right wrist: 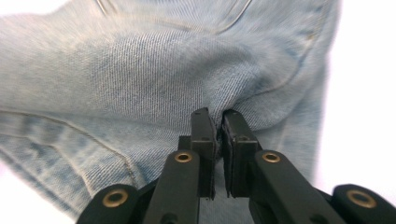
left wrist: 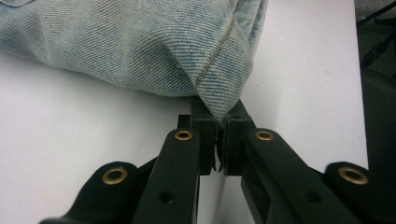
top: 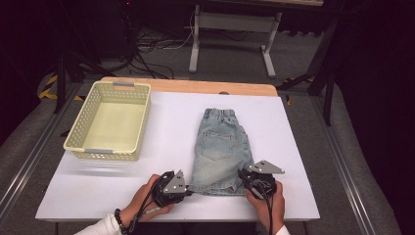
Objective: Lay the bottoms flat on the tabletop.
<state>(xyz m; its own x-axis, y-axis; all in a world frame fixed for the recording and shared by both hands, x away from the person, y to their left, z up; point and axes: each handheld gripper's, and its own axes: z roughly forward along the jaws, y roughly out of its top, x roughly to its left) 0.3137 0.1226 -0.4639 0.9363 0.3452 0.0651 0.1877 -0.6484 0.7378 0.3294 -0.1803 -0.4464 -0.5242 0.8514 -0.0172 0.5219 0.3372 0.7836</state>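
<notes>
At the table's near edge the left gripper (top: 182,187) and right gripper (top: 247,177) are each clenched on a bottom hem corner of the denim shorts (top: 222,147), whose long axis runs away toward the far edge (waistband farthest); the pinched hem folds hide the pads, and the basket (top: 110,120) sits far-left.

No text, label, brand, number or sign could be read anywhere.
</notes>
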